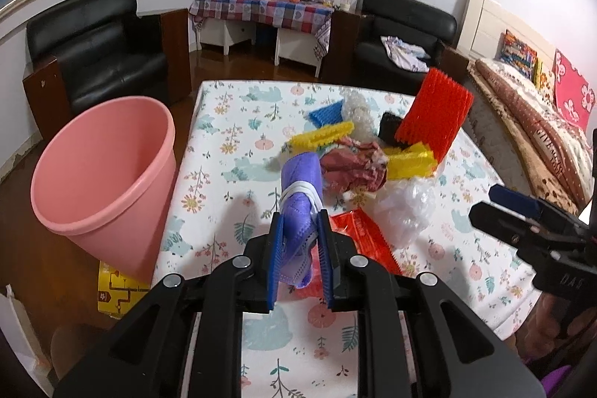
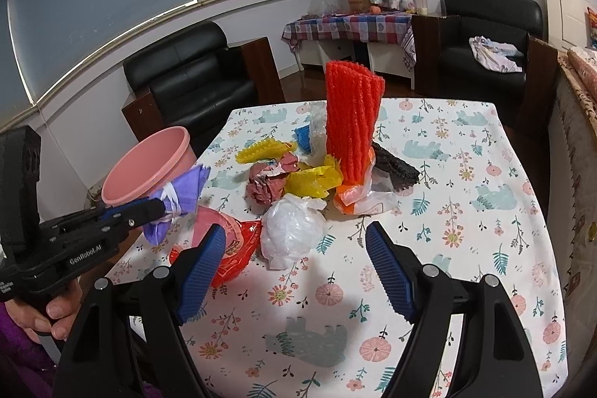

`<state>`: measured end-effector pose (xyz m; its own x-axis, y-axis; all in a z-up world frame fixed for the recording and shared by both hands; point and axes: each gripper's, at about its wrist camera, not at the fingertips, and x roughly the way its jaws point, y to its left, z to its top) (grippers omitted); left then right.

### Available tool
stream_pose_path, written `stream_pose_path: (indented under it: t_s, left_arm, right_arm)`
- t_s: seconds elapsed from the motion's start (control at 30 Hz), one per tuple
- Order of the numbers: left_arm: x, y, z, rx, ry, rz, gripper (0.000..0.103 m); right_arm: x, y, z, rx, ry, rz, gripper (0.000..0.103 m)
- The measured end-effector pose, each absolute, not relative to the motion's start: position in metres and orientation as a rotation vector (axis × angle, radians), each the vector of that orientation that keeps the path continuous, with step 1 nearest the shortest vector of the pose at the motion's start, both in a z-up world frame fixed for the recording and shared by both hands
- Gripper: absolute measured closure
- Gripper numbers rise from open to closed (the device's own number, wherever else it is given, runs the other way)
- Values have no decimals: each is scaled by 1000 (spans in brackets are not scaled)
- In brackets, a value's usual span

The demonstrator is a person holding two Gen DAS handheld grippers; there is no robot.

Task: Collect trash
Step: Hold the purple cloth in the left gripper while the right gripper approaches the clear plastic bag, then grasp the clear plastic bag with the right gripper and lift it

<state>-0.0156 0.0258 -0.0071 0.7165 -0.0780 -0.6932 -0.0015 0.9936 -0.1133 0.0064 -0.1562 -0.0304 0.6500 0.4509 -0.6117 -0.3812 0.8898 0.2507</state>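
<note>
The left gripper (image 1: 300, 248) is clamped on a folded purple face mask (image 1: 300, 207) bound with its white ear loops; the mask sticks up out of the blue pads, lifted off the floral tablecloth (image 1: 231, 144). In the left wrist view the pink bin (image 1: 104, 178) stands beside the table at about 9 o'clock from the mask, its mouth tilted toward the camera. The trash pile lies at 1 o'clock: a yellow foam net (image 1: 321, 137), crumpled reddish paper (image 1: 350, 168), a tall red foam net (image 1: 434, 114), a clear plastic bag (image 1: 405, 207) and a red wrapper (image 1: 358, 237) just beside the gripper. The right gripper (image 2: 296, 263) hangs above the cloth with its jaws spread wide and nothing between them, the clear bag at its 12 o'clock
</note>
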Motion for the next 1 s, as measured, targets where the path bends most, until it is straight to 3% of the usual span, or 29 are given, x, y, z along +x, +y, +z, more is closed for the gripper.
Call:
stream_pose_path:
  t_s: [0.6,0.73,0.8,0.87,1.0]
  left_arm:
    - [-9,30,-13,-111,789,-70,85]
    - [-9,31,-12,-118,774,-82,85]
    - [-11,31,-12,-118,767,-87,85]
    - [-12,32,-11,-121,761,-92,85]
    - [-15,35,-8,-133,741,-101,85]
  right_arm:
    - [47,-127,-61,73,873,513,27]
    - [56,-125,-71,89,913,496,38]
    - [57,-125,-74,94,932,494,48]
    - [58,-126,-78,107,949,500,65]
    - [51,-129,-72,96,907,494,75]
